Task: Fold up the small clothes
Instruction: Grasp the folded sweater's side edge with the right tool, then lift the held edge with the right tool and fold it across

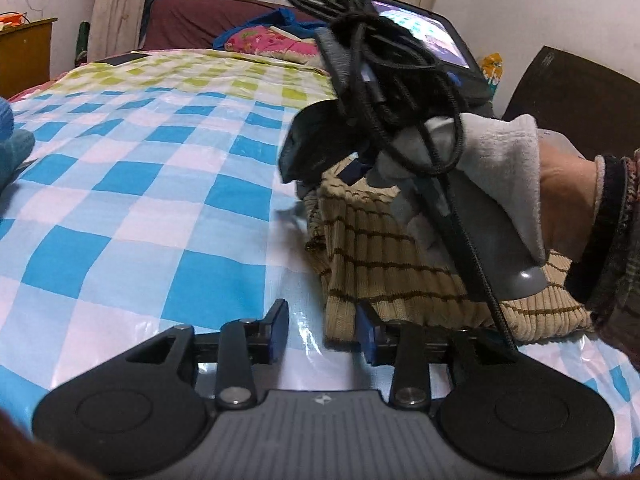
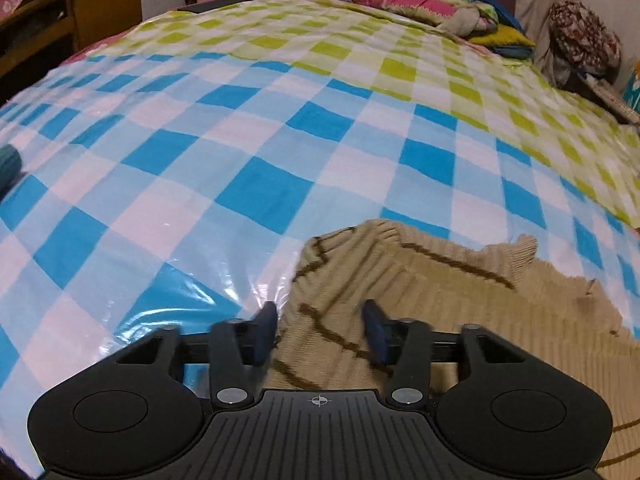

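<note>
We have the striped knit garment lying on the bed, over its checked plastic sheet, at about 4 o'clock in the right wrist view and 3 o'clock in the left wrist view. Both tools are low at its near edge.

The right gripper has its fingers spread apart, with a raised fold of the knit running up between them; nothing is pinched yet. The left gripper also stands with its fingers parted: its right finger touches the garment's corner hem, while the other is over bare sheet.

To do this step well, we judge that each tool should slide a little further so the ribbed edge sits fully between the pads before we close. We should take only the knit; the glossy sheet looks slippery and could get pinched and lift along with it. The left tool wants shifting toward 3 o'clock so both pads straddle the hem.

The dangling cable from the right tool hangs across the cloth, so we should keep it from snagging as we lift both corners evenly and carry them toward 12 o'clock.
</note>
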Motion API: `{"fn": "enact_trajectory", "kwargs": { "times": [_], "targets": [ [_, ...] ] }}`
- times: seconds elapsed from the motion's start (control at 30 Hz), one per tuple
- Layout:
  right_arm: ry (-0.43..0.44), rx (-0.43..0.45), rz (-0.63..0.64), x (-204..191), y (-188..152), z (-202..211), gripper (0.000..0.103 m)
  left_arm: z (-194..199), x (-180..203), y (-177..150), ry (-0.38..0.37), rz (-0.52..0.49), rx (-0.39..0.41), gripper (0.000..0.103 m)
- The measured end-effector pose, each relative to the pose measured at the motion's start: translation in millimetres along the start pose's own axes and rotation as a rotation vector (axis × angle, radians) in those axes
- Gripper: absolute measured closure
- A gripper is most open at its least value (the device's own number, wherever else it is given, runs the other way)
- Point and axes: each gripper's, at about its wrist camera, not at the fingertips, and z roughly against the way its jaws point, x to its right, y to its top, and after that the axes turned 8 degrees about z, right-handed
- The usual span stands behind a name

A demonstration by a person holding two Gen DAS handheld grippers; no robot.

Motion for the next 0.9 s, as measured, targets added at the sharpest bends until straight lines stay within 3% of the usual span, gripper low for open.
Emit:
{"fn": "enact_trajectory", "kwargs": {
  "times": [0.1,0.2,0.37,0.5,0.63,0.8,0.9],
  "targets": [
    [0.018,0.007,-0.013,8.4,-0.4,5.3,0.083,2.0,-0.2,-4.2,-0.008,0.009,0.013,0.052],
    [0.047,0.022,-0.042,18.4,-1.7,11.9,0.088,5.2,1.4,-9.3,-0.017,0.013,0.019,0.043],
    [0.09,0.057,-0.084,33.6,-6.0,23.5,0.09,3.8,12.2,-17.9,0.006,-0.01,0.038,0.029],
    [0.13,0.093,-0.136,49.8,-8.2,39.1,0.09,-7.8,22.3,-18.2,0.033,-0.027,0.067,0.027],
    [0.154,0.127,-0.166,67.7,-9.8,56.2,0.09,-20.7,25.7,-14.2,0.051,0.02,0.091,0.021],
    [0.199,0.17,-0.232,93.0,-15.0,74.9,0.09,-33.6,36.1,-4.7,0.044,0.039,0.112,0.022],
    [0.223,0.191,-0.267,108.8,-19.0,84.2,0.09,-36.6,45.5,2.3,0.027,0.035,0.123,0.043]
  ]
}}
